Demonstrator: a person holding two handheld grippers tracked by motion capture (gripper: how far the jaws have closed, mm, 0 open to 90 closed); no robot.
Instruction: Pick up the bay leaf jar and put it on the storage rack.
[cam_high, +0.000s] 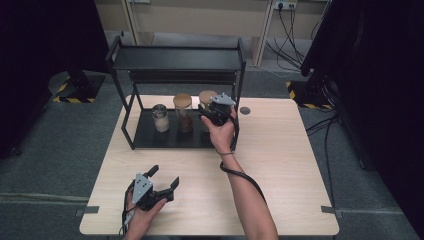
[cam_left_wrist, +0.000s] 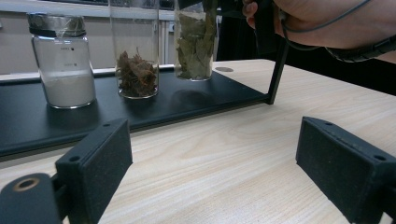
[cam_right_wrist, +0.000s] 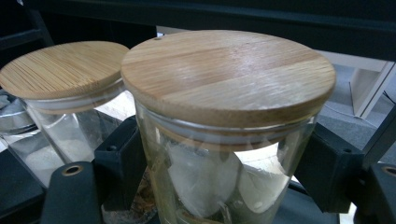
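Glass and smooth, the leaf jar at the centre right of the rack shelf looks fragile and slippery, so its straight wall below the bamboo lid suits gripping. Lower left, the left gripper rests with jaws apart; the right gripper clamps the jar.

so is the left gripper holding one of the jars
No, the left gripper rests open on the bare table, well short of the three jars on the black rack.
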